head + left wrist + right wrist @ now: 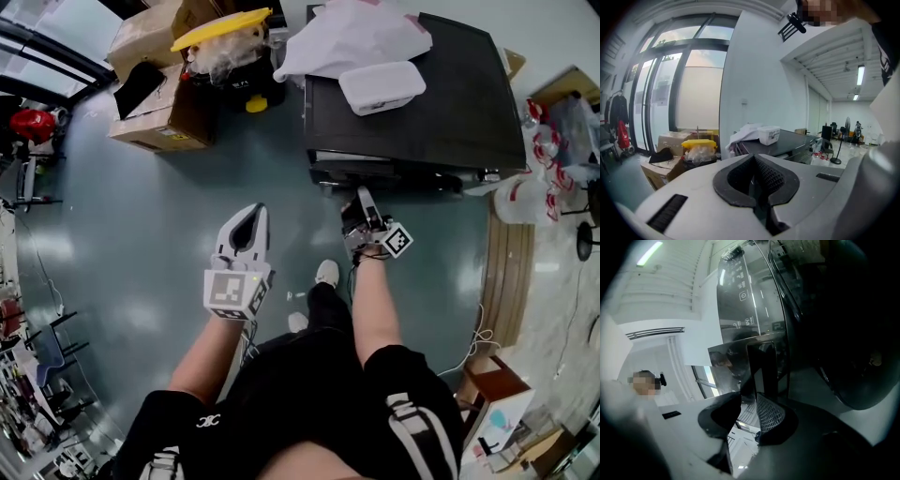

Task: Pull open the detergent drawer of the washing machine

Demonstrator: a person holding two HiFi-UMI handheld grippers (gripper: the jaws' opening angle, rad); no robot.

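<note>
1. The right gripper (364, 199) reaches up to the front of the dark washing machine (441, 112), just under the top's front edge, near the machine's left corner.
2. In the right gripper view, the detergent drawer (762, 364) shows as a dark upright slab beside the glossy control panel (740, 296). The jaws stand on either side of it with the pads against it.
3. No view shows whether the drawer is out at all.
4. The left gripper (251, 214) hangs over the grey floor (141, 234), well apart from the machine. Its jaws are together with nothing between them.
5. A white lidded tub (382, 86) and a crumpled white sheet (352, 37) lie on the machine's top.
6. Cardboard boxes (159, 112) stand to the machine's left.
</note>
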